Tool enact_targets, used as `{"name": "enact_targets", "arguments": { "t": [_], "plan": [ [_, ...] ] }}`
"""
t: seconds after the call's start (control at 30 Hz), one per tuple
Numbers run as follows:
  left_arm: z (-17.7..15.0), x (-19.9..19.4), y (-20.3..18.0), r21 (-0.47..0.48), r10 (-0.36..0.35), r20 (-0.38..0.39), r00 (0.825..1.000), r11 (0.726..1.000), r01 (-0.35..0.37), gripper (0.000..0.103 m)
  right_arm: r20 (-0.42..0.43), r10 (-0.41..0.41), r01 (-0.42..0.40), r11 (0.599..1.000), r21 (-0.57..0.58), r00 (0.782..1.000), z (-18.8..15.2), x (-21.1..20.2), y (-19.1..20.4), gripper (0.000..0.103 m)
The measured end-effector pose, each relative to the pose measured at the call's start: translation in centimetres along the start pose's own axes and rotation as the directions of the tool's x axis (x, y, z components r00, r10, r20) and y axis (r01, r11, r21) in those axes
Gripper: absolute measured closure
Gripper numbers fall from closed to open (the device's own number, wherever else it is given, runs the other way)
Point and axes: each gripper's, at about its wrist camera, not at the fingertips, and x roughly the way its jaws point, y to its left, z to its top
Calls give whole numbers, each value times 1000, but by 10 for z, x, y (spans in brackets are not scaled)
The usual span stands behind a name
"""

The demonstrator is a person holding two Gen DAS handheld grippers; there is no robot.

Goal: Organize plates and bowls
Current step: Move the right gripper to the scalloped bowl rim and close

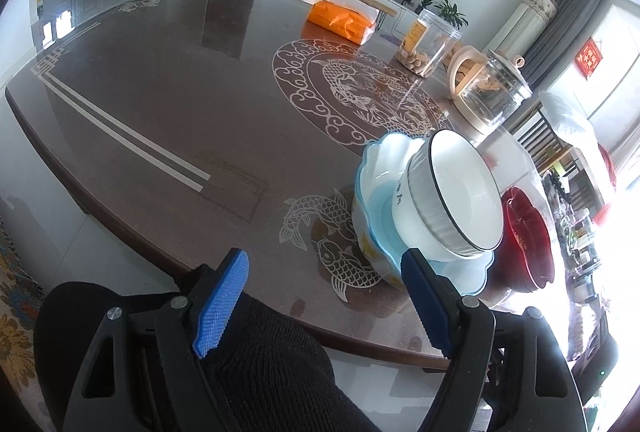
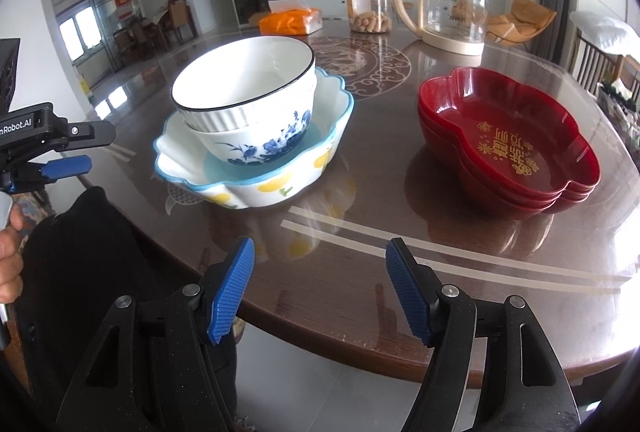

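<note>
A white black-rimmed bowl (image 2: 244, 87) sits nested in a blue-flowered bowl (image 2: 260, 145), both inside a scalloped lemon-pattern dish (image 2: 256, 187) near the table's front edge. The stack also shows in the left wrist view (image 1: 452, 199), tilted by the lens. A stack of red lobed plates (image 2: 516, 151) stands to the right, also seen in the left wrist view (image 1: 528, 236). My left gripper (image 1: 324, 308) is open and empty, just off the table edge beside the lemon dish (image 1: 372, 232). My right gripper (image 2: 318, 290) is open and empty over the front edge.
A dark patterned table (image 2: 360, 232) carries a glass kettle (image 2: 452, 11), a clear jar of snacks (image 2: 368, 3) and an orange tissue pack (image 2: 292, 19) at the back. A black-clothed leg (image 1: 260, 372) lies under both grippers. Chairs stand at the right.
</note>
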Motion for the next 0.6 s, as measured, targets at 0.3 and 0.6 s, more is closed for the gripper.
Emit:
{"name": "enact_targets", "arguments": {
  "t": [0.3, 0.6],
  "plan": [
    [11, -13, 1, 2, -117, -22, 993, 993, 117, 19, 10, -8, 8, 1000, 29, 1000, -6, -6, -12, 31],
    [12, -15, -9, 122, 20, -21, 1000, 992, -17, 19, 36, -32, 28, 996, 84, 999, -5, -21, -33, 31]
  ]
}}
